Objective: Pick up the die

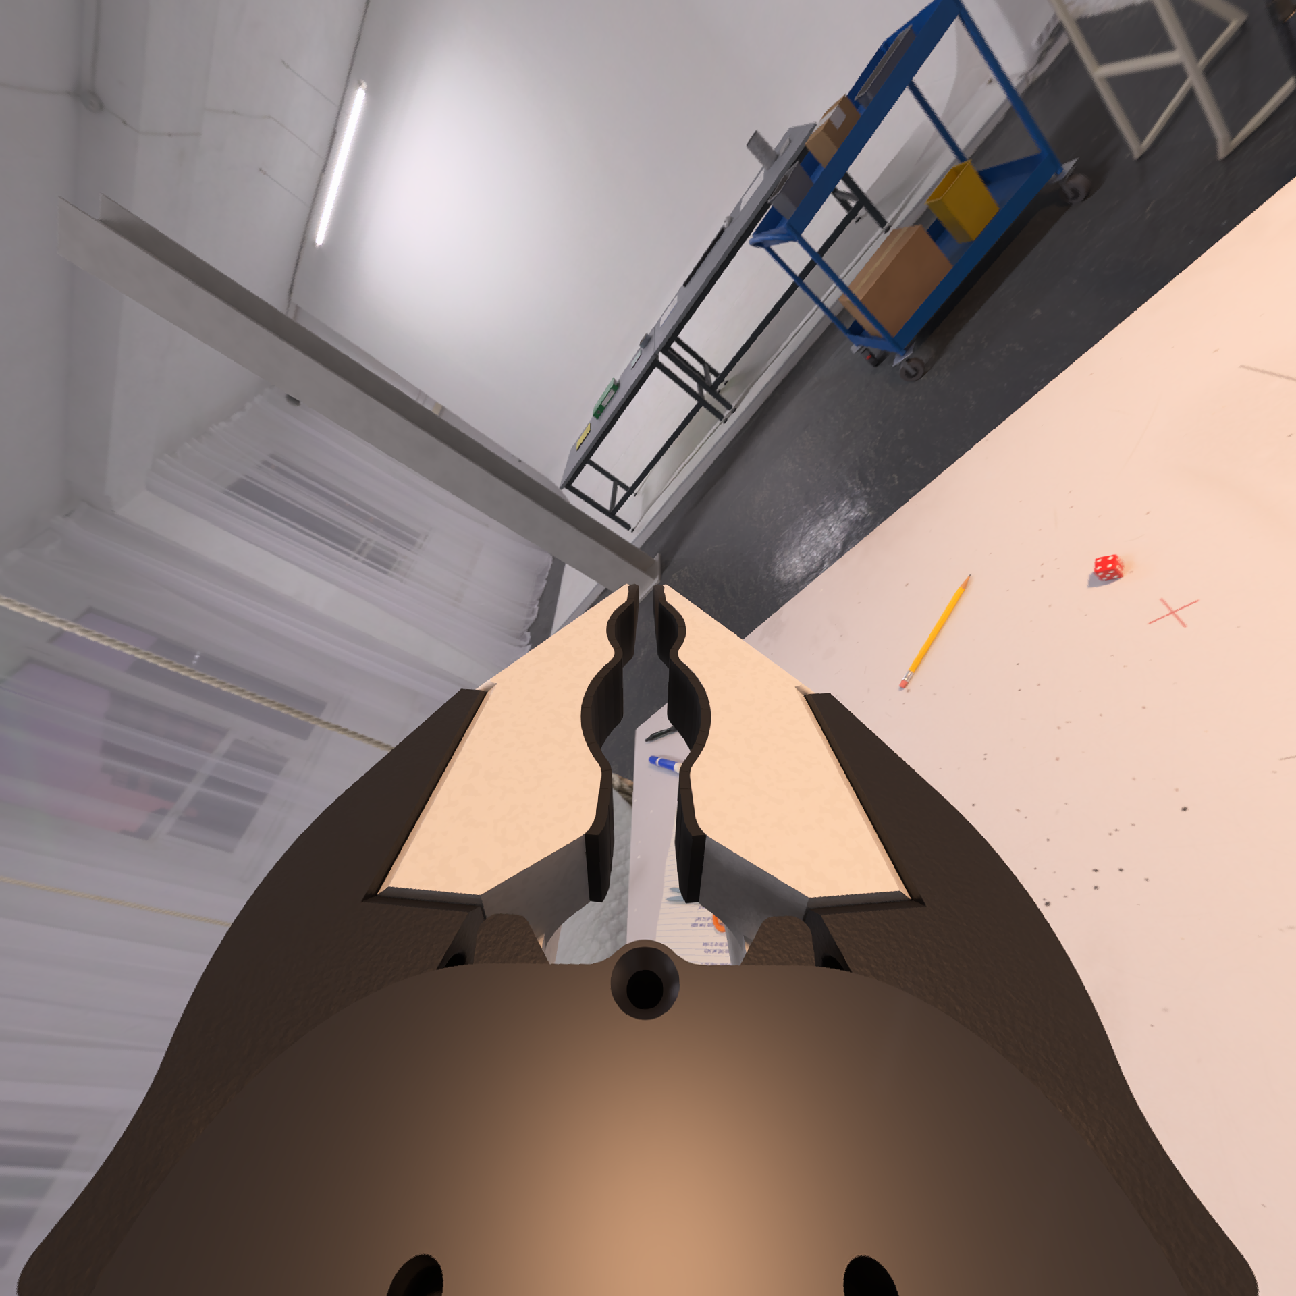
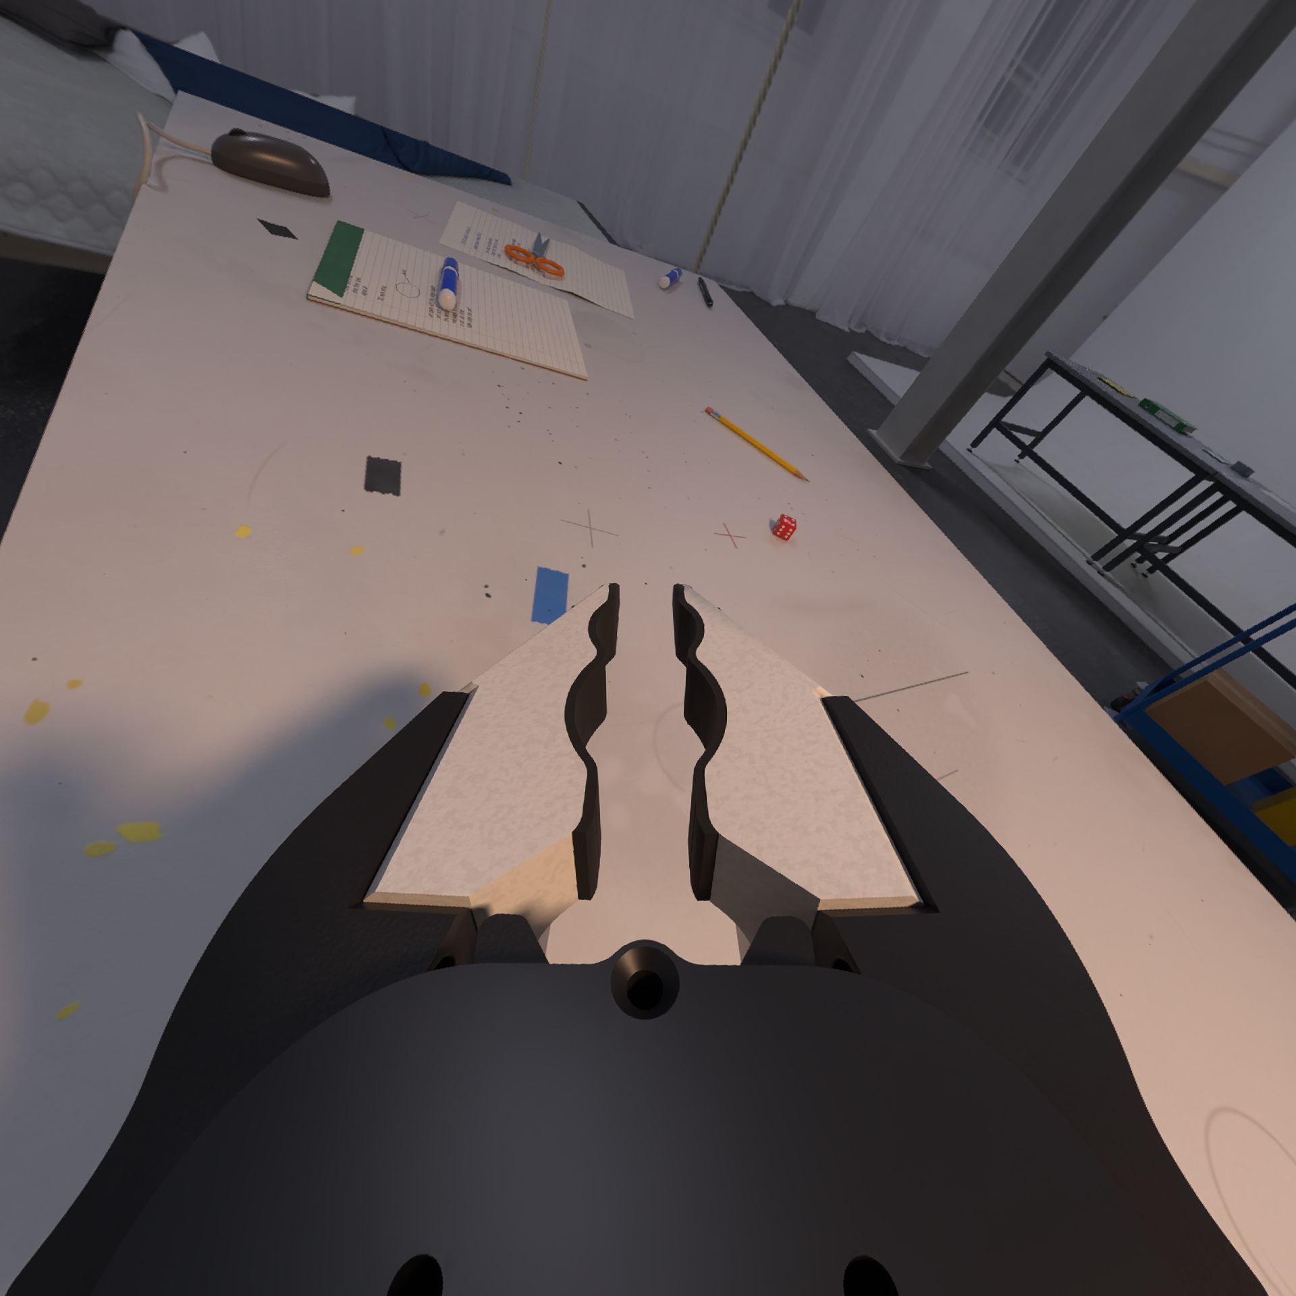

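Note:
A small red die (image 2: 784, 527) with white pips lies on the pale table (image 2: 280, 631), beside a red cross mark. It lies ahead and a little right of my right gripper (image 2: 645, 588), whose jaws stand slightly apart and hold nothing. The die also shows in the left wrist view (image 1: 1108, 567), far to the right of my left gripper (image 1: 646, 590). The left gripper is tilted, its tips almost touching, with nothing between them.
A yellow pencil (image 2: 756, 443) lies just beyond the die. Farther back are a notepad (image 2: 449, 308) with a blue marker (image 2: 447, 282), orange scissors (image 2: 534, 258) on a sheet, and a dark iron (image 2: 270, 163). A grey post (image 2: 1080, 231) and blue cart (image 1: 933, 196) stand past the table's right edge.

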You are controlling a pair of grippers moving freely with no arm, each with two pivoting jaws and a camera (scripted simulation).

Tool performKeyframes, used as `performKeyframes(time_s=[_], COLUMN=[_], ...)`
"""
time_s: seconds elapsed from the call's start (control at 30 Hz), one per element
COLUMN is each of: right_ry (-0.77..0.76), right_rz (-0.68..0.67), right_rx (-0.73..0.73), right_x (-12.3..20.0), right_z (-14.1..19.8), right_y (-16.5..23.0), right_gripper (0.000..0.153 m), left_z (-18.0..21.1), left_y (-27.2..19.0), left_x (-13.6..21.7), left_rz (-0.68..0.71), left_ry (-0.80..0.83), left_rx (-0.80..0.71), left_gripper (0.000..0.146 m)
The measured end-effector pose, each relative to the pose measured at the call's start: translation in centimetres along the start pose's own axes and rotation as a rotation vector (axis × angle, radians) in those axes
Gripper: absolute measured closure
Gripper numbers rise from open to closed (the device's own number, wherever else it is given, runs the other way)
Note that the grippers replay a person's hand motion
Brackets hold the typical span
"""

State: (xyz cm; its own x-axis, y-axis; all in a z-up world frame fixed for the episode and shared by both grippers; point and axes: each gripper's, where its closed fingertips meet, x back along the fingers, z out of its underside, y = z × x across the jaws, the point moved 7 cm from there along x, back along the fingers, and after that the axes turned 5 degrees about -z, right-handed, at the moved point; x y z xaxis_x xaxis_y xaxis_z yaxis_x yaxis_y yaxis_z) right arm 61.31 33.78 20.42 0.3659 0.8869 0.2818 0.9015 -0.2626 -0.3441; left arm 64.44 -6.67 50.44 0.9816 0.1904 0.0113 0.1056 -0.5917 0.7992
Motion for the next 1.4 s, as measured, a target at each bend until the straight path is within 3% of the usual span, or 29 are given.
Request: performKeyframes(time_s=[0.13,0.23,0.3,0.37,0.53,0.63,0.7,0.73,0.8,1.0,1.1,1.23,1.4], right_ry=[0.018,-0.001,0.035,0.113,0.423,0.605,0.640,0.662,0.709,0.793,0.750,0.621,0.459], right_rz=[0.018,0.036,0.042,0.030,0.036,0.108,0.082,0.057,0.064,0.067,0.061,0.043,-0.004], right_rx=[-0.052,-0.121,-0.106,-0.093,-0.084,-0.018,-0.188,-0.267,-0.290,-0.257,-0.225,-0.232,-0.234], right_x=[-0.7,-4.4,-10.0,-17.6,-34.4,-39.6,-40.7,-41.2,-41.7,-41.4,-39.8,-33.7,-21.4], right_z=[0.5,1.2,2.0,3.0,6.7,8.7,9.1,9.4,9.5,8.9,7.0,3.1,0.4], right_y=[-0.4,-1.7,-3.7,-6.3,-13.5,-16.0,-17.4,-18.0,-18.5,-17.7,-15.3,-10.6,-4.8], right_gripper=[0.137,0.137,0.129,0.113,0.086,0.085,0.094,0.107,0.133,0.133,0.133,0.133,0.133], left_z=[0.6,2.1,3.7,5.6,11.7,15.7,17.8,18.7,20.0,21.2,21.0,19.7,16.8], left_y=[-0.3,-2.2,-3.9,-5.9,-9.8,-10.9,-11.4,-11.6,-11.9,-12.1,-11.8,-12.1,-13.2], left_x=[0.6,1.0,1.2,1.6,3.6,4.5,4.8,4.9,5.0,5.2,5.1,2.9,-3.9], left_rz=[0.068,0.166,0.225,0.277,0.367,0.414,0.451,0.468,0.490,0.479,0.460,0.477,0.491], left_ry=[0.002,-0.005,-0.016,-0.036,-0.082,-0.053,-0.030,-0.023,-0.026,-0.039,-0.031,-0.001,0.105], left_rx=[0.043,0.083,0.123,0.161,0.269,0.295,0.317,0.336,0.380,0.442,0.473,0.489,0.439], left_gripper=[0.142,0.142,0.142,0.142,0.142,0.142,0.142,0.142,0.142,0.142,0.143,0.143,0.142])
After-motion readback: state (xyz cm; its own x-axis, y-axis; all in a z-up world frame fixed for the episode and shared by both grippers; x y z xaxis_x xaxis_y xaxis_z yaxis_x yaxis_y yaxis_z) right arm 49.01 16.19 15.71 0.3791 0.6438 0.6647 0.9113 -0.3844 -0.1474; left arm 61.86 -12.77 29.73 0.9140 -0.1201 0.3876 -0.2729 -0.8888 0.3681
